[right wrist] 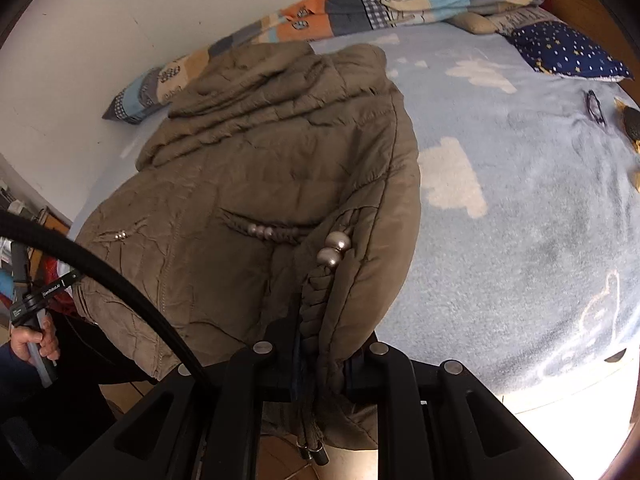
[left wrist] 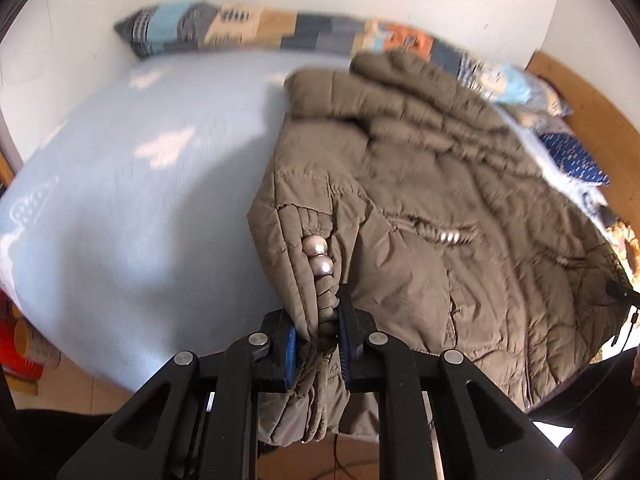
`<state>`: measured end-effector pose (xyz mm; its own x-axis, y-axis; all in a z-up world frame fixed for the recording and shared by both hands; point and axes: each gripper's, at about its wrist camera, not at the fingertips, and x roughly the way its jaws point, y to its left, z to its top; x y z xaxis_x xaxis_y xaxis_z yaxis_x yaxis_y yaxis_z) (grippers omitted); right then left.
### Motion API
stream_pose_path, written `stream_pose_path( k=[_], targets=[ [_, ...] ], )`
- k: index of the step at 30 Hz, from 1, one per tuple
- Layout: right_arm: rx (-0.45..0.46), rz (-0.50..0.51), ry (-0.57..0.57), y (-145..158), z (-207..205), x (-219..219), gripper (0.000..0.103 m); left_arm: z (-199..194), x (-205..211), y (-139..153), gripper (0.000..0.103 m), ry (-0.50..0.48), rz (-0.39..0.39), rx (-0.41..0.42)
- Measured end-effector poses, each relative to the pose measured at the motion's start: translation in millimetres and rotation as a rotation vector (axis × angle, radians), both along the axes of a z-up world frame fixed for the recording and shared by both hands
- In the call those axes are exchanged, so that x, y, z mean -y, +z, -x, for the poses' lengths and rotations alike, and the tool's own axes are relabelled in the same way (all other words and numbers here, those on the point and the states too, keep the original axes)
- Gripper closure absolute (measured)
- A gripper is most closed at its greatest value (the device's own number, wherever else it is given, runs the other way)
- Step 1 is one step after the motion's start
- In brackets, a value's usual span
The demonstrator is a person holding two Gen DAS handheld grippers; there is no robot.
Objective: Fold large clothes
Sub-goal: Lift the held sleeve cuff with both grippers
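An olive-brown padded jacket [left wrist: 432, 184] lies spread on a light blue bed [left wrist: 132, 208], its hood toward the wall. My left gripper [left wrist: 318, 340] is shut on the jacket's near left corner, by a braided cord with two silver beads [left wrist: 318, 256]. My right gripper [right wrist: 322, 364] is shut on the jacket [right wrist: 272, 160] at its near right corner, beside a cord with two silver beads [right wrist: 334, 250]. Both held edges hang over the bed's [right wrist: 520, 240] front edge.
A patchwork bolster [right wrist: 360, 4] lies along the white wall. A navy starred pillow [right wrist: 568, 52] and a pair of glasses [right wrist: 595, 107] lie at the right of the bed. The other hand and handle [right wrist: 38, 332] show at the left. Clutter stands on the floor left [left wrist: 24, 344].
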<state>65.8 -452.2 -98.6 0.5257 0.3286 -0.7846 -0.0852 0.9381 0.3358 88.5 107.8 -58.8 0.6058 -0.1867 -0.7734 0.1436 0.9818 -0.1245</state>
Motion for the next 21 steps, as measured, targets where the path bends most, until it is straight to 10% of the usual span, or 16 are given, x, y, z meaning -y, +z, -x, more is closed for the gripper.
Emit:
stream_pose_path(
  k=[7, 21],
  targets=[
    [0.158, -0.067, 0.01, 35.5, 13.1, 1.0, 0.087, 3.2, -0.6, 26.3, 0.087, -0.019, -0.01, 0.126],
    [0.198, -0.095, 0.008, 41.4, 6.9, 0.9, 0.087, 3.7, -6.5, 27.5, 0.087, -0.006, 0.0, 0.125]
  ],
)
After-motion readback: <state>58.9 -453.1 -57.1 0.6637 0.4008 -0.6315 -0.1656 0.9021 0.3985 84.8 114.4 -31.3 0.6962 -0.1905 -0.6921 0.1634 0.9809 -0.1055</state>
